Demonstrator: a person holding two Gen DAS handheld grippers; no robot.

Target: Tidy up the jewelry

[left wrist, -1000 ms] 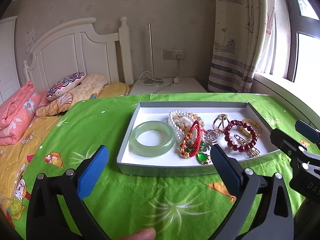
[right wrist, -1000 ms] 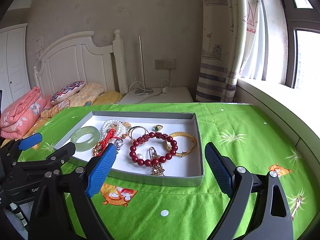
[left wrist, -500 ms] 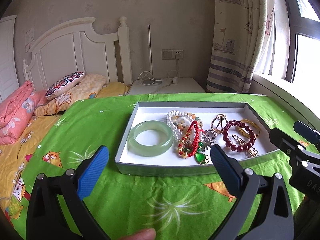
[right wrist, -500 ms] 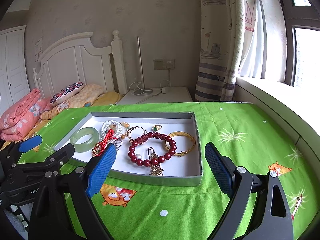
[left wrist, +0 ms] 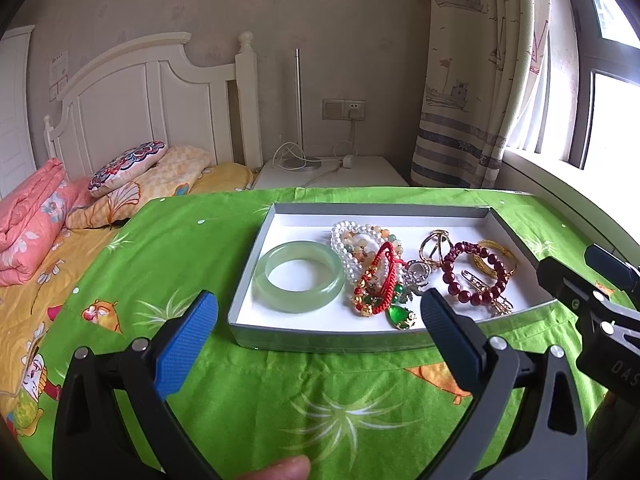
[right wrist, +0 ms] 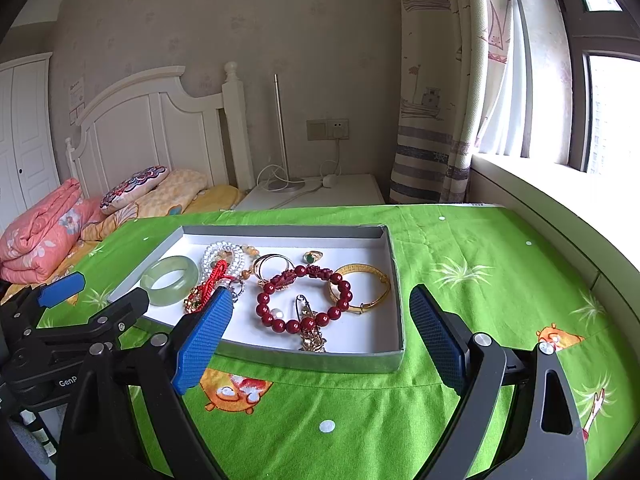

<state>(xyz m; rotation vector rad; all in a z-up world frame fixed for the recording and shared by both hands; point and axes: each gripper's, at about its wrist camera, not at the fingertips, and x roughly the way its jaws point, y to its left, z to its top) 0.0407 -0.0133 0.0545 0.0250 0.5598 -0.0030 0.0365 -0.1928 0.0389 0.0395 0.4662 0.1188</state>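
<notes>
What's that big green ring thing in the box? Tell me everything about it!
It is a jade-green bangle, thick, smooth and a little see-through, like pale glassy stone, one solid ring with no clasp. It lies flat on the white floor of the grey-walled box, at the left end. Nothing grips it: both grippers are open and short of the box. The pearl bracelet lies right beside it, maybe touching; I cannot tell for sure.

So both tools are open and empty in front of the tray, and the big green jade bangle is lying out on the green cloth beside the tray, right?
Not quite. The jade bangle lies inside the tray, at its left end, not on the green cloth; the left wrist view shows this clearly. The rest holds: the left tool and right tool are both open and empty.
</notes>
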